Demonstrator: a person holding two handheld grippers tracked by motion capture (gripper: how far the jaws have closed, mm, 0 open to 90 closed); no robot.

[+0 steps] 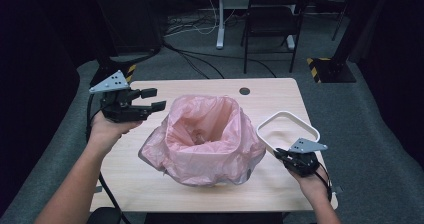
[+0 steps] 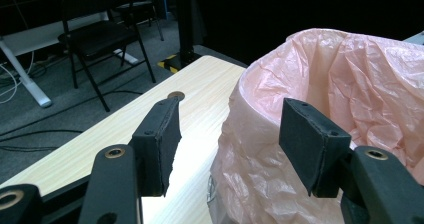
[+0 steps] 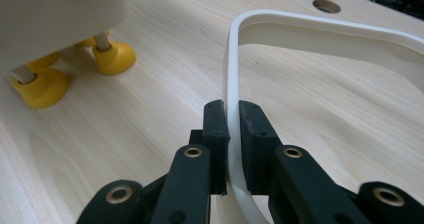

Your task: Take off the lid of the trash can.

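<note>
My right gripper [image 3: 229, 134] clamps its fingers on the white frame [image 3: 320, 26] rim; my left gripper [image 2: 227, 139] fingers stand open, the pink bag [image 2: 350, 84] at 2 o'clock.

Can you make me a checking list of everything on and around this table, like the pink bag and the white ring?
Surface: pale wooden table with a round hole near the far edge.
Job's things: pink bag lining a white bin on yellow feet; white ring frame beside it, tilted.
Clutter: nothing seen.
Grippers: left gripper open, off the bag's left side, apart from it; right gripper shut on the white ring frame's edge.
Cables: one trails from the left gripper; more lie on the floor.
Surroundings: folding chair, grey carpet, dark curtains.
</note>
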